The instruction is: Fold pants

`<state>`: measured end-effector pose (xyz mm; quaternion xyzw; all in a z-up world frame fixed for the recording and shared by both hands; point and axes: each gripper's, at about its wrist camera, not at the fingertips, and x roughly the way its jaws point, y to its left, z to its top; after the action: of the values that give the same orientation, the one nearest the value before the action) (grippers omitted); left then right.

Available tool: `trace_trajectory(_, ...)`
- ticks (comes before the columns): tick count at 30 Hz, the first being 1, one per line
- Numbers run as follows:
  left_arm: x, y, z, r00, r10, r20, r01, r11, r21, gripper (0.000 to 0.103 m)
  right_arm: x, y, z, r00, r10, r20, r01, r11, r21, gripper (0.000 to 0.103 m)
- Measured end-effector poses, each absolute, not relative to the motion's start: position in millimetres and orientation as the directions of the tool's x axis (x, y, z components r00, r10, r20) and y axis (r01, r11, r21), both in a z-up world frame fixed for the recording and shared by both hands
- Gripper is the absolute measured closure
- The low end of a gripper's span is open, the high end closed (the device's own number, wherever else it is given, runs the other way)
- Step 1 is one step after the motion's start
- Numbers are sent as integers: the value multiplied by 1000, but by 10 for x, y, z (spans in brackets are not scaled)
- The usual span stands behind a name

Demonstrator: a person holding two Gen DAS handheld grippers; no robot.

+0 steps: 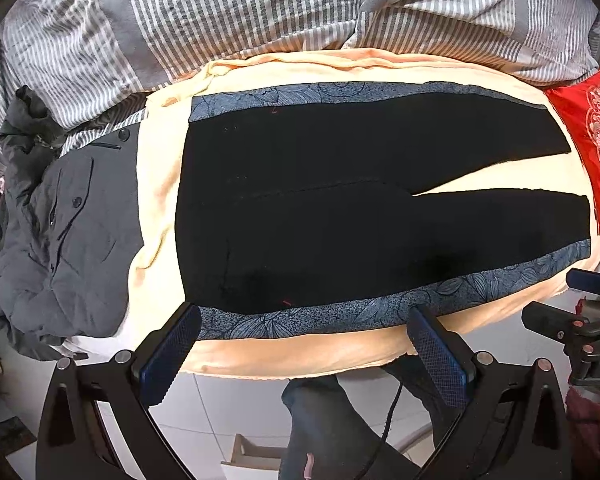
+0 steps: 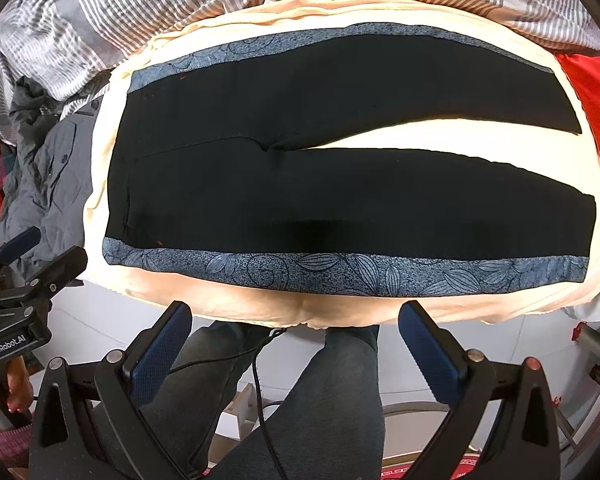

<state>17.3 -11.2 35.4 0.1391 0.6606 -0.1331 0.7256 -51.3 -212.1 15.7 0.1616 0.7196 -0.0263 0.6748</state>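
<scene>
Black pants (image 1: pixel 320 208) with blue floral side stripes lie spread flat on a peach blanket (image 1: pixel 160 184). The waist is at the left and the two legs run to the right, split apart. My left gripper (image 1: pixel 304 320) is open and empty, hovering at the near edge by the waist end, fingertips over the near stripe. My right gripper (image 2: pixel 296 314) is open and empty, just short of the blanket's (image 2: pixel 260 304) near edge, below the near leg of the pants (image 2: pixel 340 200). Each gripper also shows at the edge of the other's view: the right one (image 1: pixel 588 280) and the left one (image 2: pixel 24 244).
A grey garment pile (image 1: pixel 60 240) lies left of the pants. A red embroidered cloth (image 1: pixel 592 136) lies at the leg ends. A striped grey duvet (image 1: pixel 220 20) is bunched behind. The person's legs (image 2: pixel 332 392) and a cable (image 2: pixel 260 400) are below the bed edge.
</scene>
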Motion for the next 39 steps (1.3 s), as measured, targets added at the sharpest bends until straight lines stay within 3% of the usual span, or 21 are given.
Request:
trace_trajectory(24, 47, -141, 508, 134, 55, -989, 298, 950, 94, 0, -446, -2242, 181, -44, 286, -957, 218, 938, 270, 0)
trace_trajectory(33, 25, 132, 412, 129, 31, -991, 70, 997, 40, 0, -675, -2520, 175, 0, 329, -944, 193, 927, 323, 0)
trace_trajectory(39, -118, 318, 76, 39, -7, -999, -86, 996, -10, 0, -856, -2622, -139, -28, 441, -897, 289, 863, 416, 0)
